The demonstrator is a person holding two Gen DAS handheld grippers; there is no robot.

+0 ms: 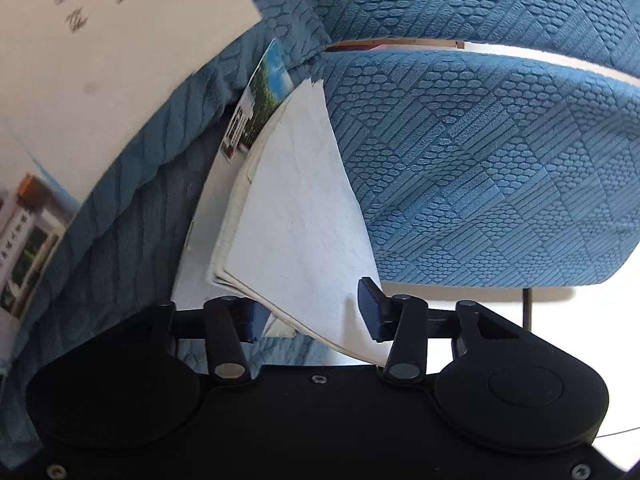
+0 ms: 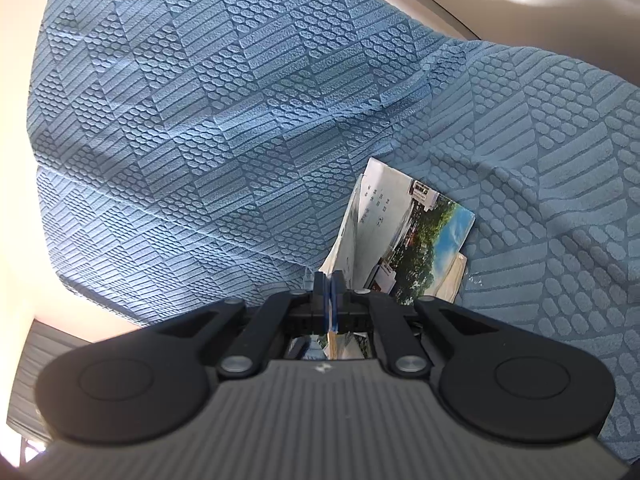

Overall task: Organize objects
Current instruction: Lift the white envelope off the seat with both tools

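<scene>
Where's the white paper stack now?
Left wrist view, centre: the white paper stack lies between the open left gripper fingers, against the blue textured seat cushion.

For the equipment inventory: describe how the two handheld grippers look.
Left gripper: glossy black body, round side discs, black linkage bars with silver pivot pins, dark blue fingers. Right gripper: same black linkage and discs, blue fingers, plus a grey ribbed top plate with a small logo.

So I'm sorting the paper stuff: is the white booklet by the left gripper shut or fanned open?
Fanned open: the white booklet's page edges splay apart at its near corner.
</scene>
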